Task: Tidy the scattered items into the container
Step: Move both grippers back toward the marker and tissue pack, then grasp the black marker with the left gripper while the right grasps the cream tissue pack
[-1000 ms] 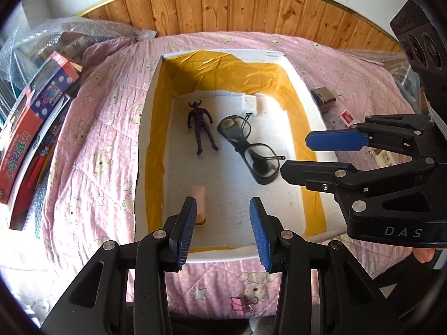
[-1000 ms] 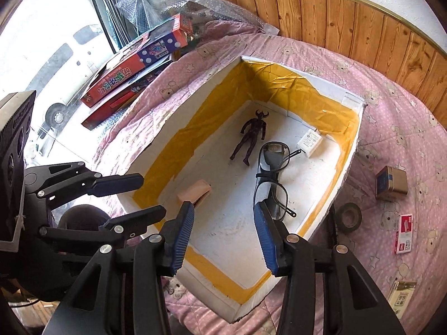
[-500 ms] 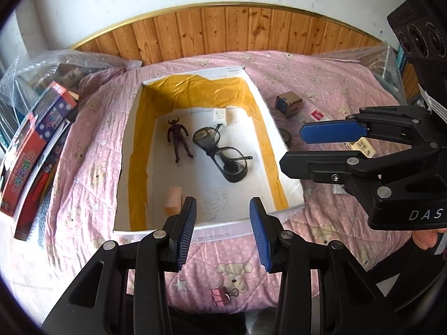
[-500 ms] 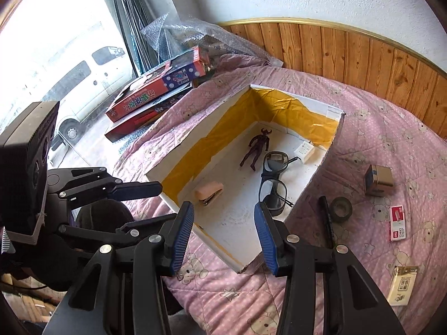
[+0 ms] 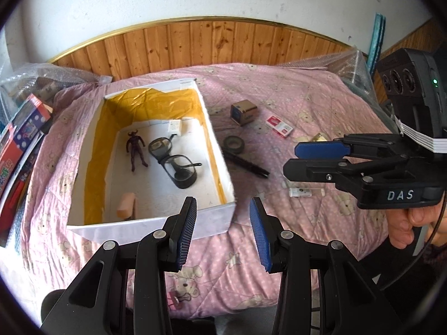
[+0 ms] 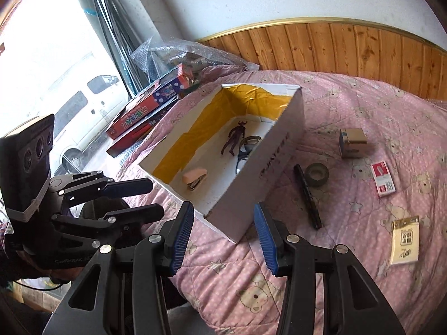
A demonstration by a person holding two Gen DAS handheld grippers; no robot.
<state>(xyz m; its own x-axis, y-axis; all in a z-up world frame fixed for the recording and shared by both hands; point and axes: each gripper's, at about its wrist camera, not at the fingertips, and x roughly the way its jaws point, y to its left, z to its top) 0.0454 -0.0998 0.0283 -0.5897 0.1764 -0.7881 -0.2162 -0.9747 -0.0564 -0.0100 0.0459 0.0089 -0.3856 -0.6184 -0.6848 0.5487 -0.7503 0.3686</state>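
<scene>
On the pink quilted bed [image 5: 307, 106], both empty grippers, left gripper [image 5: 222, 230] and right gripper [image 6: 223, 233], hover parted; white yellow-lined cardboard box [image 5: 156, 227] at eleven o'clock. Next likely: fetching black pen [image 6: 307, 195] at one o'clock.

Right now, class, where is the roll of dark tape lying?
The roll of dark tape lies on the pink quilt, outside the white box on its right in both views, beside the black pen and nearer than the small cardboard cube.

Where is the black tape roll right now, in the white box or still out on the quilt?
Out. The tape roll lies flat on the pink quilt beside the white box, next to a black pen.
</scene>
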